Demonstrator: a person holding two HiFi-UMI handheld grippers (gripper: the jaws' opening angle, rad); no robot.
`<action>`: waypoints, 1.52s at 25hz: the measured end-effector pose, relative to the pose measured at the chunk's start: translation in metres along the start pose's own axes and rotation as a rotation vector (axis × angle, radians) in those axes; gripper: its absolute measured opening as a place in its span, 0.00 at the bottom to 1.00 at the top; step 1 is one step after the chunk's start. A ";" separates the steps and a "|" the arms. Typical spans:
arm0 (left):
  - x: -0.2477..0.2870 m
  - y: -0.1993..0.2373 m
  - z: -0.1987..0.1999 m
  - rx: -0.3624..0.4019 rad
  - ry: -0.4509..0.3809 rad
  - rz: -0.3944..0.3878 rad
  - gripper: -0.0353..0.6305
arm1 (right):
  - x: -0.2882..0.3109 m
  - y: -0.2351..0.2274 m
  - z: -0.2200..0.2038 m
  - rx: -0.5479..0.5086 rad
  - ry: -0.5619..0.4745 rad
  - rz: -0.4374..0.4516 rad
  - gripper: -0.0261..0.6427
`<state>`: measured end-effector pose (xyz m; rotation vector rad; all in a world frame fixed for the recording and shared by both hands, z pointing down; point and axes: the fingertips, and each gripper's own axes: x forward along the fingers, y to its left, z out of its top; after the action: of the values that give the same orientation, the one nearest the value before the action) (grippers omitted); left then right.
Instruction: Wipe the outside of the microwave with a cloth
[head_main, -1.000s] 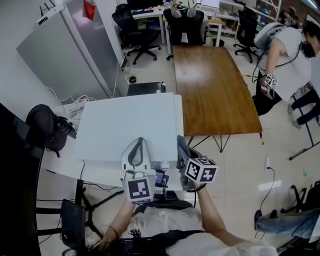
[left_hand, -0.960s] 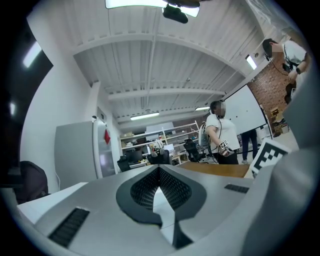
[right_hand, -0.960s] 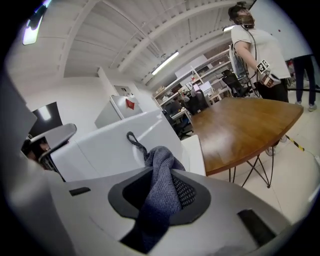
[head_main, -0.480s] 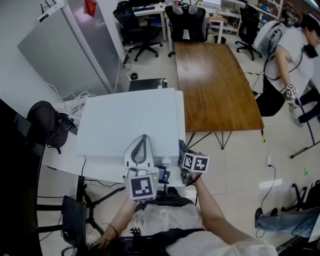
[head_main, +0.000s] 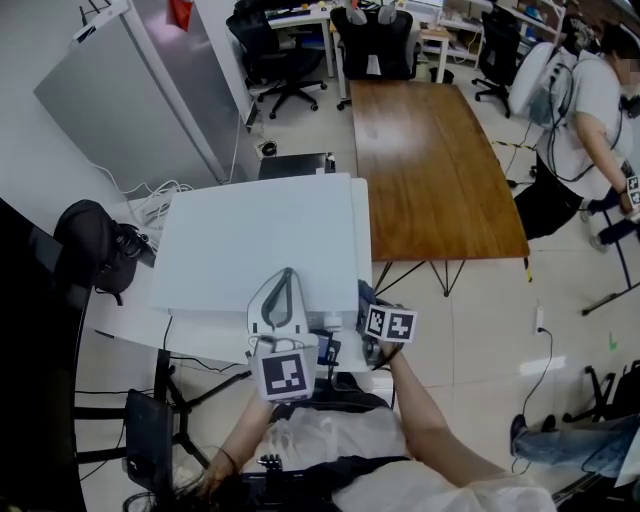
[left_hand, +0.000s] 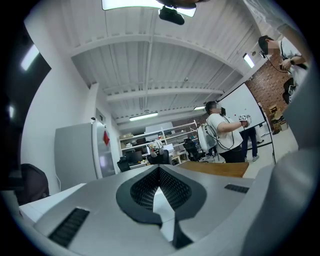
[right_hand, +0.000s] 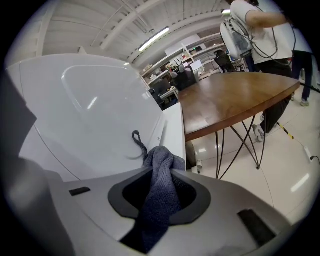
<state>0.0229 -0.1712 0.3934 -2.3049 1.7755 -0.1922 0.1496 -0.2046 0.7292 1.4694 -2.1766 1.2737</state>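
Head view shows that the right tool (head_main: 368, 312) has been brought down and in towards the near right corner of the white microwave (head_main: 260, 240), and its marker cube is now seen smaller and closer to that corner than a second ago. In the right gripper view its jaws are clamped fully together on the grey cloth (right_hand: 161, 195). A bunched fold of the cloth stands out past the tips, and a small loop lies against the white panel. The left tool (left_hand: 159, 170) has been kept level over the microwave's top, with its jaws closed tip to tip and nothing gripped between them. The microwave itself has not been shifted on the worktop (head_main: 130, 322). The descent is judged to be either the start of a wiping stroke at that corner or the approach to one. Whether the cloth is actually pressed on the panel cannot be told. Most of the outer faces are judged to be not yet wiped.
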 end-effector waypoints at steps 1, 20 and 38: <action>0.000 0.000 0.000 0.001 -0.003 0.001 0.04 | -0.003 0.001 0.002 -0.004 -0.018 -0.001 0.18; -0.027 0.055 0.013 -0.117 -0.001 0.164 0.04 | -0.028 0.060 0.255 -0.346 -0.198 0.278 0.18; -0.064 0.081 -0.060 -0.282 0.228 0.566 0.04 | 0.043 0.151 0.366 -0.666 0.042 0.708 0.18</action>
<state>-0.0838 -0.1346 0.4324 -1.8908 2.6358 -0.1131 0.1017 -0.4897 0.4556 0.4250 -2.8010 0.5653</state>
